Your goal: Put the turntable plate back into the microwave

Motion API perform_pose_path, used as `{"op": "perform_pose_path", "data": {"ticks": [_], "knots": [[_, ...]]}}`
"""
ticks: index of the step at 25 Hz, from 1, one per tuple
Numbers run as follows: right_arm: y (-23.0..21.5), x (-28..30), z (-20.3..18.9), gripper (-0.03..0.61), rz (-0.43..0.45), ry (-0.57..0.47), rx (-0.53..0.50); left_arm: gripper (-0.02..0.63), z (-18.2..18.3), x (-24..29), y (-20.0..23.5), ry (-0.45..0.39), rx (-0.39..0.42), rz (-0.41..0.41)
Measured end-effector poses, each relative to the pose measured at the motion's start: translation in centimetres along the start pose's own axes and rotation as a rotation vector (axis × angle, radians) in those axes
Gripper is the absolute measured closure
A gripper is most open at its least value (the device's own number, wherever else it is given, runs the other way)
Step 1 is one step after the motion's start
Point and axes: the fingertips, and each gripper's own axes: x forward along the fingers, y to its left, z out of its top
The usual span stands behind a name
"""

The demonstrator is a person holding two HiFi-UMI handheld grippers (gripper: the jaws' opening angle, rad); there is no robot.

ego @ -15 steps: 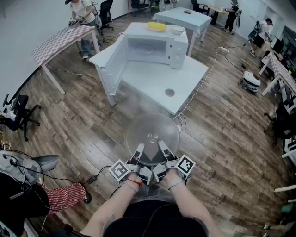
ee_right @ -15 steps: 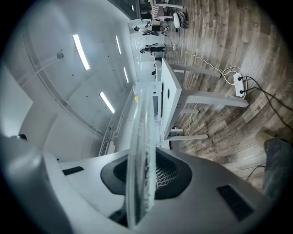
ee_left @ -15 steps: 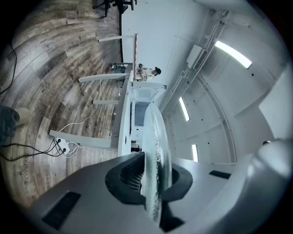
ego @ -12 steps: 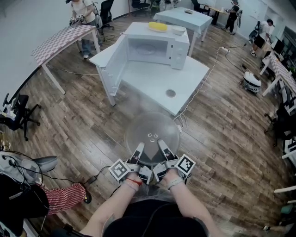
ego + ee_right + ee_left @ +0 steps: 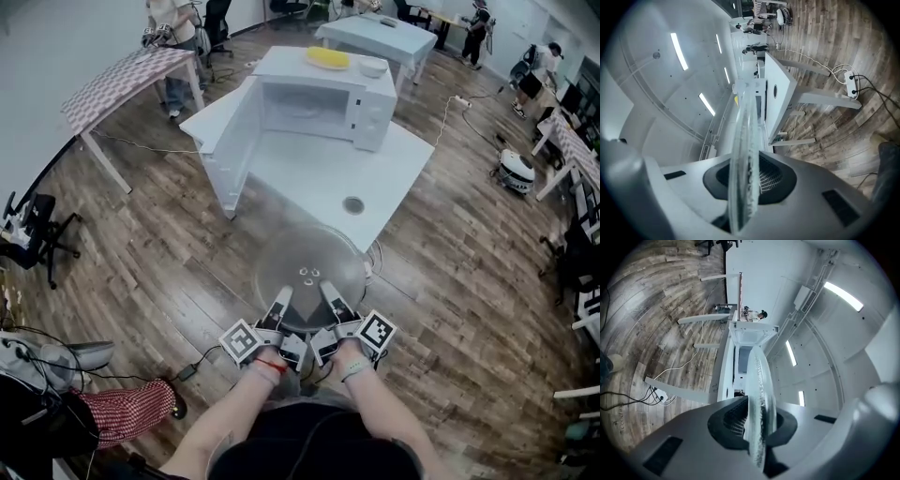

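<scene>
A clear glass turntable plate (image 5: 309, 267) is held level in front of me, over the wooden floor. My left gripper (image 5: 281, 304) and right gripper (image 5: 333, 298) are both shut on its near rim, side by side. In the left gripper view the plate (image 5: 761, 408) shows edge-on between the jaws; the right gripper view shows the plate (image 5: 743, 168) the same way. Ahead, the white microwave (image 5: 323, 98) stands on a white table (image 5: 319, 173) with its door (image 5: 230, 145) swung open to the left. The cavity looks empty.
A round roller ring (image 5: 353, 204) lies on the white table in front of the microwave. A yellow item (image 5: 327, 58) and a white bowl (image 5: 373, 67) sit on top of the microwave. A checked table (image 5: 117, 84) stands at far left, with people around the room's edges. Cables trail across the floor.
The microwave and table sit slightly lower and further right in the head view than before, so I have drawn a little closer. Both grippers keep the same hold on the plate.
</scene>
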Motion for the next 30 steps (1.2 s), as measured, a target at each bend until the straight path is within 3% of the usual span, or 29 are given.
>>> {"op": "perform_pose_path", "data": {"ticks": [12, 30], "knots": [[-0.9, 9.6, 4.1, 0.509, 0.01, -0.035, 0.002, 0.583, 5.9, 9.0, 1.1, 0.034, -0.028, -0.005], [-3.0, 18.3, 6.9, 0.509, -0.018, -0.11, 0.02, 0.582, 12.0, 16.6, 3.3, 0.103, -0.067, 0.026]]}}
